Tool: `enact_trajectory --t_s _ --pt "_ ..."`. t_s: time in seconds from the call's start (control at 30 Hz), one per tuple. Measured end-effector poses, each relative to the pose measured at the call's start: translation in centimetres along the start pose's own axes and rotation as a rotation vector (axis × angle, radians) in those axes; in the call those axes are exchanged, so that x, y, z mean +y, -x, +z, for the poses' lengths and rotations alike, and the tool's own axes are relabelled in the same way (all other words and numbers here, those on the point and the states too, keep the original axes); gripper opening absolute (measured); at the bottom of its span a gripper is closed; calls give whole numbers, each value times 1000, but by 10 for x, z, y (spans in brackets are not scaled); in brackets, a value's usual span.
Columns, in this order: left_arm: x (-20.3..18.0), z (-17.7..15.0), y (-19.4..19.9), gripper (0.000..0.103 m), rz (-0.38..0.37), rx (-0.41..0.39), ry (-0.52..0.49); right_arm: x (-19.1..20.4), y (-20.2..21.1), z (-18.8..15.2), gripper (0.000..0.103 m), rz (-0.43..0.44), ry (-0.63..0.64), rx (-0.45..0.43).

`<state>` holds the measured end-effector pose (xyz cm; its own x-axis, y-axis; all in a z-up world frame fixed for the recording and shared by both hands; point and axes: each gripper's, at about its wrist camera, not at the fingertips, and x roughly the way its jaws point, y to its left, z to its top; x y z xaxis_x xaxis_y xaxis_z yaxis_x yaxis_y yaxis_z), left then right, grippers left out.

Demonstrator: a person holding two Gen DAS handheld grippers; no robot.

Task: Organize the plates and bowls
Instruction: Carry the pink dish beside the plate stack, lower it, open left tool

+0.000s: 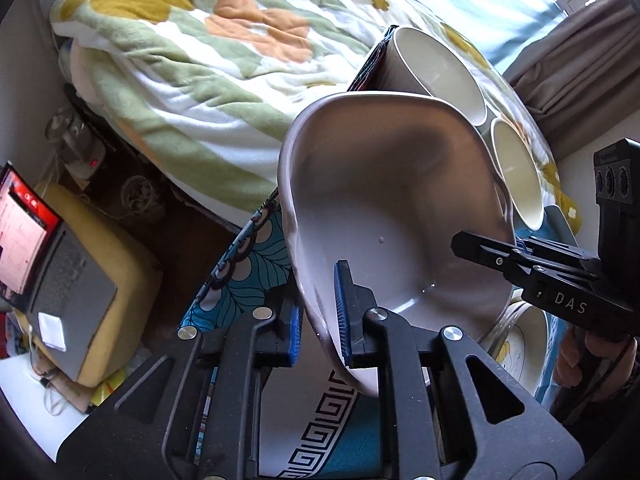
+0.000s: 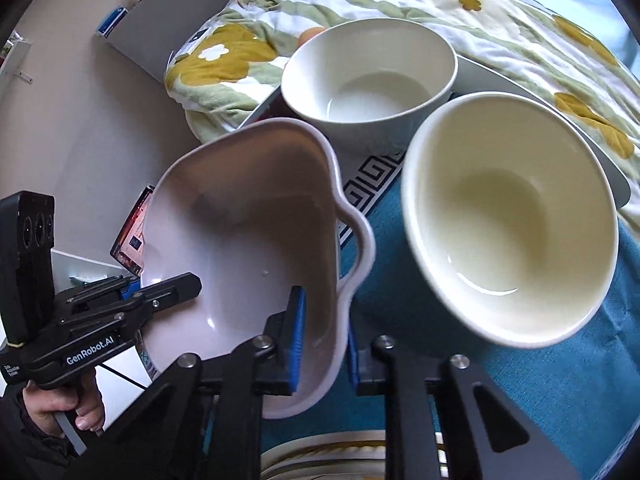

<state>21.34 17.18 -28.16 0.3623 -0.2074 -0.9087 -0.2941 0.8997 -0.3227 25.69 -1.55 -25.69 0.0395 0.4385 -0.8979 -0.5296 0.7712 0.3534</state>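
A pale lilac bowl with a wavy rim hangs tilted over the table, held from two sides. My left gripper is shut on its near rim, blue pads on either side of the wall. On the opposite rim, my right gripper is shut as well. Each gripper shows in the other's view: the right gripper at the bowl's right edge, the left gripper at its left edge. Two cream bowls stand behind on the table, also seen as cream bowls.
A teal patterned cloth covers the table. A yellow-decorated dish lies below the held bowl. A bed with a floral blanket lies beyond the table. An open laptop rests on a cushion at left.
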Motion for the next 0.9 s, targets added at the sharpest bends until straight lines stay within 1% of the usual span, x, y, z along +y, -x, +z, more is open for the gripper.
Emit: enact_trajectory --t_s 0.17,0.33,0.5,0.6,0.67,0.9 --pt "-15 -1 15 13 57 -25 -82 2 15 -7 14 11 -31 -51" --pt "-33 -4 44 13 63 -83 -134 5 45 -18 14 35 -68 -126" --pt "-70 -23 80 13 53 -155 -192 4 89 -45 14 43 -86 -209" --pt "-102 -40 95 13 42 -172 -237 -3 118 -71 14 37 -113 -251" --pt "-125 -57 100 13 23 -178 -266 -11 139 -95 14 25 -135 -279" --pt "-216 -121 91 13 -68 -138 -388 -57 197 -186 14 -56 -254 -350"
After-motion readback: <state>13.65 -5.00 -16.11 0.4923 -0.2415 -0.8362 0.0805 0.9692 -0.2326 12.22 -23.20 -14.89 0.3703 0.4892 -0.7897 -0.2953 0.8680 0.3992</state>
